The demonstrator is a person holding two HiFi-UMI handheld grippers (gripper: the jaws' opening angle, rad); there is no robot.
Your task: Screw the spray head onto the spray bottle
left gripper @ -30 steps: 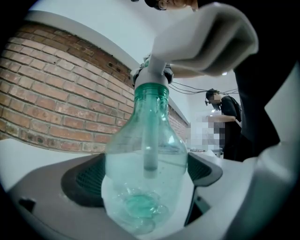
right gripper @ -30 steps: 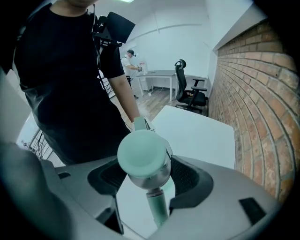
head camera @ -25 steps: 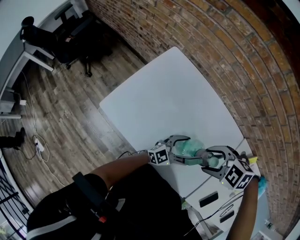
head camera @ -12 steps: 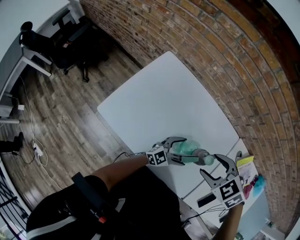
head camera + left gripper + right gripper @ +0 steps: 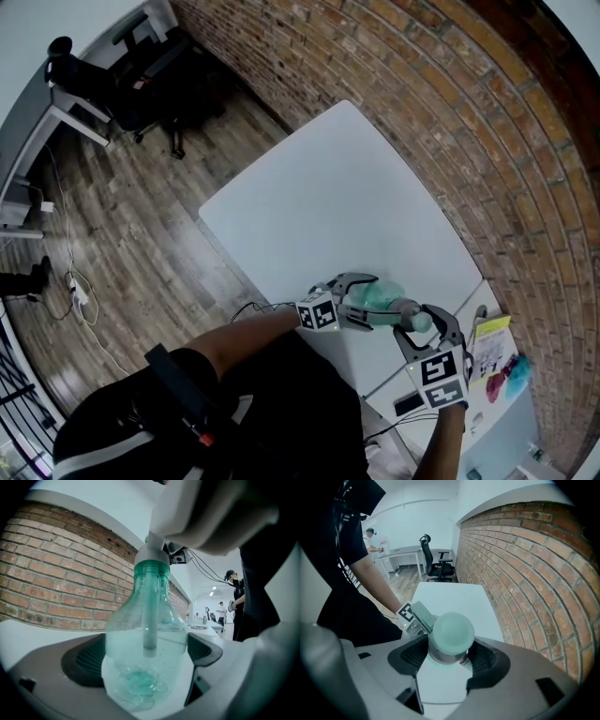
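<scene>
Alignment is what matters: our left gripper [image 5: 146, 667] pinches the spray bottle [image 5: 140, 620] by its body, neck pointing straight at our right gripper [image 5: 449, 660], whose jaws clamp the spray head [image 5: 451, 630] dead ahead; we judge a twist about that shared axis comes next.

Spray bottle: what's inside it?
Through the clear green spray bottle, a dip tube hangs from the neck, ending above the base. The spray head covers its top. Liquid: cannot tell.
</scene>
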